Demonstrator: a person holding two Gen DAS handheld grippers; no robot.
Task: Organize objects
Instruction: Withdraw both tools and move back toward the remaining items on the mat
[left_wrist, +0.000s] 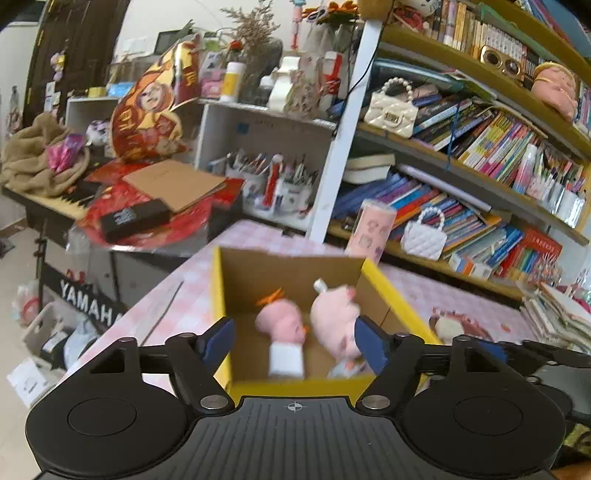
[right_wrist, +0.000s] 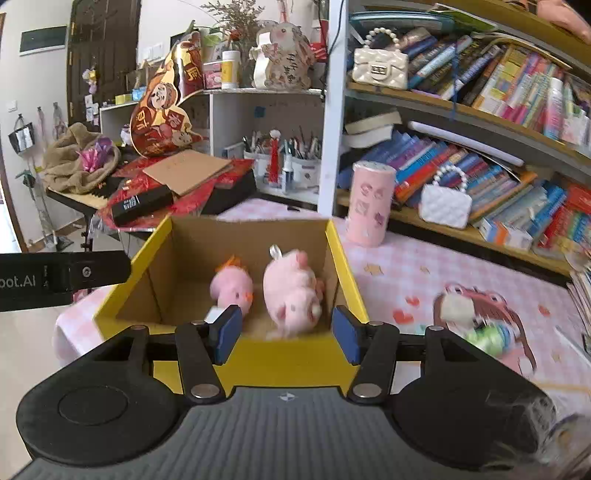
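A yellow cardboard box (right_wrist: 343, 258) stands open on the pink checked tablecloth. Inside lie two pink plush toys: a small chick with an orange tuft (right_wrist: 232, 286) on the left and a bigger pig (right_wrist: 291, 291) on the right. My right gripper (right_wrist: 287, 330) hovers over the box's near wall, open, with nothing between its blue pads. In the left wrist view the same box (left_wrist: 218, 288), chick (left_wrist: 282, 325) and pig (left_wrist: 334, 314) appear. My left gripper (left_wrist: 295, 338) is open above the near edge, its right pad in front of the pig, gripping nothing.
A pink cylindrical tin (right_wrist: 369, 203) stands behind the box's right corner. Small blurred toys, one cream (right_wrist: 456, 308) and one green (right_wrist: 487, 338), lie on the cloth to the right. Bookshelves (right_wrist: 480, 110) fill the back right. A cluttered keyboard (left_wrist: 74, 201) stands left of the table.
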